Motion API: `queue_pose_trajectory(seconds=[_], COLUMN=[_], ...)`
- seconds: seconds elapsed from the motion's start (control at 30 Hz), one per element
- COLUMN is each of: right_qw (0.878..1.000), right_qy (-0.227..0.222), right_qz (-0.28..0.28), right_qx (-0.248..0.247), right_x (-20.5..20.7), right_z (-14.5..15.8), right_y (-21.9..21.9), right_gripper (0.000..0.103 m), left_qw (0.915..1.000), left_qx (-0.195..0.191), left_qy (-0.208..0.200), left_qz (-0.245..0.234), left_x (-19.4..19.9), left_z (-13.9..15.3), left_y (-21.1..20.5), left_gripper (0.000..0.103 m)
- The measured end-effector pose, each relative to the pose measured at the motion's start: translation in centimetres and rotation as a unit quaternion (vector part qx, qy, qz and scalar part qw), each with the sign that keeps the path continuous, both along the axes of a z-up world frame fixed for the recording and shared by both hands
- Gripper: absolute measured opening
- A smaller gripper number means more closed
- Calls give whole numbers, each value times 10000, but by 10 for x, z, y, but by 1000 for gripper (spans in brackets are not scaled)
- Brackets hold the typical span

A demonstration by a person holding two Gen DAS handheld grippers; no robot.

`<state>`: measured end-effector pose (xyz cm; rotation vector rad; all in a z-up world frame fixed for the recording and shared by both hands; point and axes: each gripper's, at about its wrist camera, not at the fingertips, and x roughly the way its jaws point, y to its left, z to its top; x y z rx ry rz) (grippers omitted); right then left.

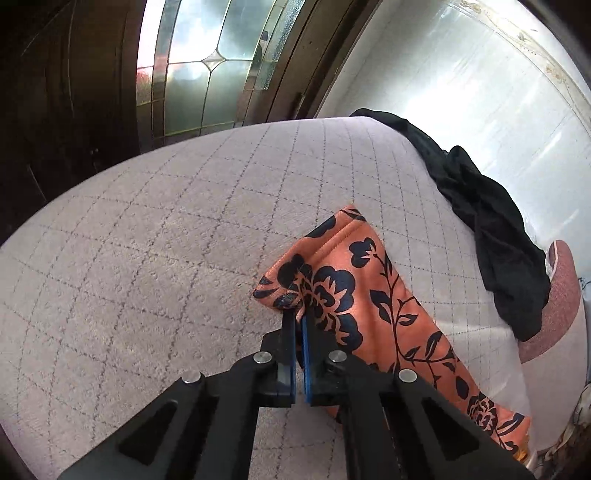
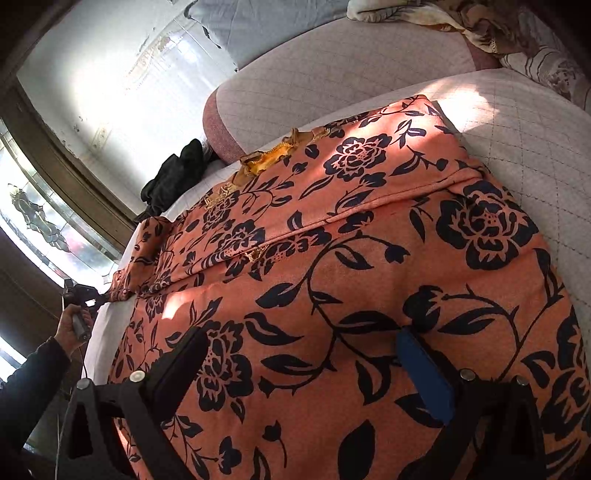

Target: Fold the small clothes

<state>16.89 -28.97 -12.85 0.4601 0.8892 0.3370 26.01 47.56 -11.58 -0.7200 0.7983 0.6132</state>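
Note:
An orange garment with a dark floral print (image 2: 332, 258) lies spread on a grey quilted cushion (image 1: 147, 240). In the left wrist view my left gripper (image 1: 298, 314) is shut on the end of a sleeve of the orange garment (image 1: 369, 291), which stretches away to the lower right. The left gripper also shows far left in the right wrist view (image 2: 94, 295), pinching the sleeve end. My right gripper (image 2: 299, 339) is open, its fingers (image 2: 424, 373) spread wide just above the garment's body. It holds nothing.
A crumpled black garment (image 1: 491, 236) lies at the cushion's far right edge, also in the right wrist view (image 2: 173, 177). A patterned blanket (image 2: 480, 26) lies at the back. A white wall and a leaded glass door (image 1: 207, 62) stand beyond.

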Motion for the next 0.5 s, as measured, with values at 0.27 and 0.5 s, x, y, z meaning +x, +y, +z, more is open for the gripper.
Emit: queue_pose_trajectory(seconds=[0.27,0.5], right_qw=[9999,9998], right_qy=[-15,18], right_qz=[-45,-80], right_qx=[109,167], right_x=[-1,-3], right_z=[0,1], right_y=[-2,-5], right_gripper=[103,103], left_qw=[9709,8985], left_qx=[1642,1789], left_qy=[-1191,-2320], left_qz=[-1273,-3270], left_x=[-4,5], left_z=[150,232], left_y=[-138,-354], left_gripper=[2,2])
